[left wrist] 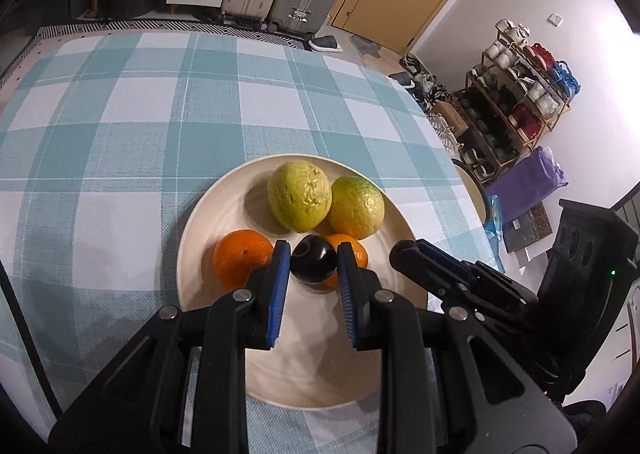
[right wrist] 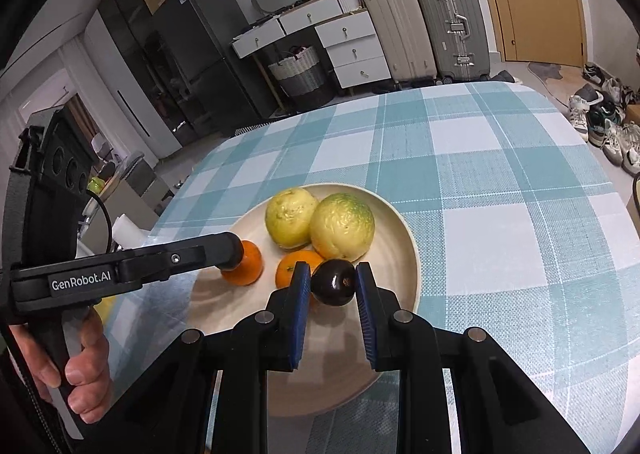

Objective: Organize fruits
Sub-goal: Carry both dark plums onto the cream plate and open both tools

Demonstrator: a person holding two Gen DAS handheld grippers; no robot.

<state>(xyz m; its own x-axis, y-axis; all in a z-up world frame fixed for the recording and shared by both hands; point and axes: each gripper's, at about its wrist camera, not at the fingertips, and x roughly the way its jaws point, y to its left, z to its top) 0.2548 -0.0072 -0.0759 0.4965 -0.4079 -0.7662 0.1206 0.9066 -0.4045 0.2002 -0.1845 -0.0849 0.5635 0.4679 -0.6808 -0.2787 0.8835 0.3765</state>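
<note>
Fruits are gathered on a pale round plate (left wrist: 312, 366): a dark plum (left wrist: 313, 260) lies toward the near side, flanked by two oranges (left wrist: 240, 258) – the smaller orange (left wrist: 356, 250) is partly hidden behind it. Two yellow-green fruits (left wrist: 299, 196) are set touching each other at the far side. The plum is framed in the gap of the left gripper (left wrist: 313, 250), whose fingers are held apart, and likewise in that of the right gripper (right wrist: 332, 266), also spread – neither is seen clamped on it. The plate is set on a checked tablecloth (left wrist: 160, 114).
</note>
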